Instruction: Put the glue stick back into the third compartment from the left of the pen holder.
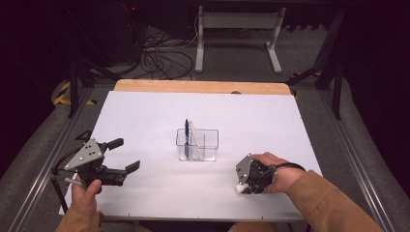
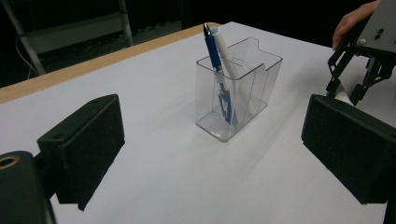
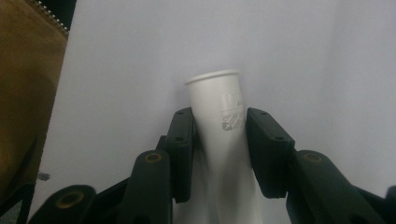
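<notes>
Inside the clear holder [image 1: 197, 144] — two pens; right tool [image 1: 245, 186] clenches a white tube [image 3: 224, 140], left tool [image 1: 124, 155] released.

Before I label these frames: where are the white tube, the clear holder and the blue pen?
white tube [image 3: 219, 116], right gripper view, upper body.
clear holder [image 2: 254, 86], left gripper view, side wall.
blue pen [image 2: 213, 49], left gripper view, upper barrel.

Clear plastic holder [image 1: 197, 144] sits mid-bench on the white sheet [image 1: 145, 116], upright. Blue pen [image 2: 215, 51] and a white pen [image 2: 224, 49] stand in its left compartment, leaning together (right compartment looks empty). Bench's wooden edge [image 1: 203, 87] shows at the far side. Beyond: white frame legs [image 1: 237, 29], loose cables [image 1: 159, 58] on grey floor.
</notes>
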`<action>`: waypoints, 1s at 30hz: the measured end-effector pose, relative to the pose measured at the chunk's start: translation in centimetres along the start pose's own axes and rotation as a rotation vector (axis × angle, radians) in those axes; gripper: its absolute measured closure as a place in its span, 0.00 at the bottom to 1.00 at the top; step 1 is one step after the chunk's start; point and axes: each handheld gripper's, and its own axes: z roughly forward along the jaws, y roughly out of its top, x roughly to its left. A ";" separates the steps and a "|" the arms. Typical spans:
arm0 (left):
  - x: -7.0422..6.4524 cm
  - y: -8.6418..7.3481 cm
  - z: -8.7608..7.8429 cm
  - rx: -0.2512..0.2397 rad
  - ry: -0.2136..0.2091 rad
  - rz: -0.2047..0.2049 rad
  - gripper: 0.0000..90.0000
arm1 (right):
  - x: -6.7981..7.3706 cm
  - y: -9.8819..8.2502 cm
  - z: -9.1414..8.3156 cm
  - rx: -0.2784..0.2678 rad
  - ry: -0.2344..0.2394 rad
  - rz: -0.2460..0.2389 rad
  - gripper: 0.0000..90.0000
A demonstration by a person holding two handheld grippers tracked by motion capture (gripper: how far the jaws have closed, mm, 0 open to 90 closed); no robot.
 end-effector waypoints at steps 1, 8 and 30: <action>0.0 0.0 0.0 0.000 0.000 0.001 0.08 | 0.0 0.0 0.0 0.001 0.000 -0.001 0.71; -0.1 0.0 0.0 0.002 -0.004 0.001 0.08 | 0.0 0.0 0.0 -0.001 0.004 -0.010 0.73; -0.1 0.1 0.0 -0.001 -0.005 -0.001 0.08 | -0.1 0.2 -1.7 -0.041 -0.042 -0.011 0.75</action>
